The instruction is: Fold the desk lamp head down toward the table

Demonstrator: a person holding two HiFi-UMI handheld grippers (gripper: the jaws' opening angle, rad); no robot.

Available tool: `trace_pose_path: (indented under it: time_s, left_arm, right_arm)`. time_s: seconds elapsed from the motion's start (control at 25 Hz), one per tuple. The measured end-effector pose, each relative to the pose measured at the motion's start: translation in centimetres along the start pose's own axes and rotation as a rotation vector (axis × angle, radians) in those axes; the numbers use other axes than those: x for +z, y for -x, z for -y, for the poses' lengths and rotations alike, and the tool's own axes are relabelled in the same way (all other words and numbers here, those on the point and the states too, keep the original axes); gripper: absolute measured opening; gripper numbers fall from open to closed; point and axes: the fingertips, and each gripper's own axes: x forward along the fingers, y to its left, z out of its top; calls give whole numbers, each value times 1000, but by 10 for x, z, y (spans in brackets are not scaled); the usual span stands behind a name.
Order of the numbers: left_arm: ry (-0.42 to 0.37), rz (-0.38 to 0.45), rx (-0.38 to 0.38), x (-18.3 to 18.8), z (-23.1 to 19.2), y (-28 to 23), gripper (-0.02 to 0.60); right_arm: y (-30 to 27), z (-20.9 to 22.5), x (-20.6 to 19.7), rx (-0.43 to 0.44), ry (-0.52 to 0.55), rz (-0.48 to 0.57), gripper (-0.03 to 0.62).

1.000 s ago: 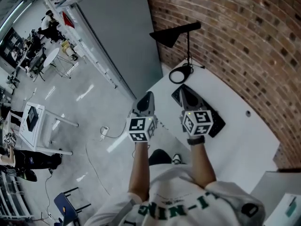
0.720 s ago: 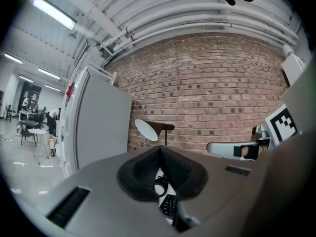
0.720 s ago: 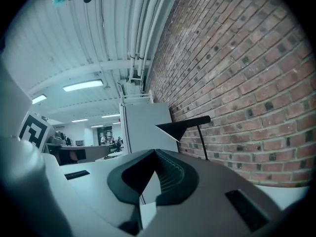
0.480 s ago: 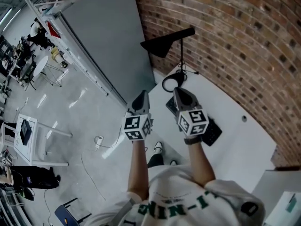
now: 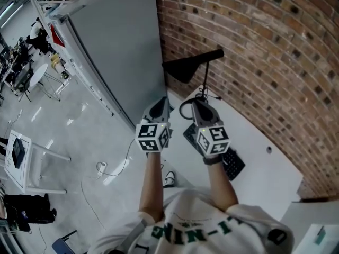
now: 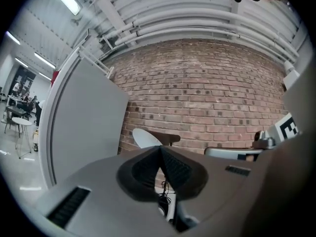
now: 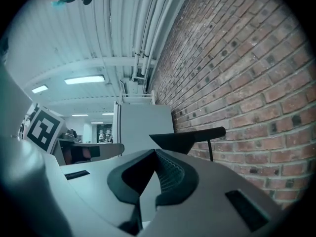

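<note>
Both claws are carried nearer the desk lamp head (image 5: 185,69) than a second ago. The left claw (image 5: 159,106) and right claw (image 5: 199,106) are held level, each with jaws pressed together on nothing. The head is seen just ahead of and above the tips, raised over the white table (image 5: 259,136).

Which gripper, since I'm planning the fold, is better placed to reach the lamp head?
Probably the right. The right gripper is over the table, and the lamp head looms large just above its shut jaws in its own view. The left gripper, also shut, sits off by the grey panel.
</note>
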Motion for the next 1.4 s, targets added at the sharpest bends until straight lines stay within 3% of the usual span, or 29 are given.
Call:
trace_pose_path:
  time_s: [0.2,0.48,0.92,1.12,1.28,1.4]
  left_arm:
    - [25,5,-48,6,-6,-23,2]
    - [163,-7,-117,19,-18,-54,3]
    - [242,-44,-229,25,-14,-83,115]
    - [288,-25,-237,27,-14,-94,158]
    - [357,-34,-255,24,-11,-101,152]
    - [434,-8,-262,23,-15,-102,56]
  right_arm:
    - [-12,17,-1,-33,2,-9,3]
    - [-25,34,-8,-62,5,-26,3]
    - [-42,41,-9,-54,10,-33,3]
    - [-43,51,-10,-65,15,-31,3]
    - [-40,63,-13,-101,24,-49,3]
    - [-37,70,-19,-119,24,-66,3]
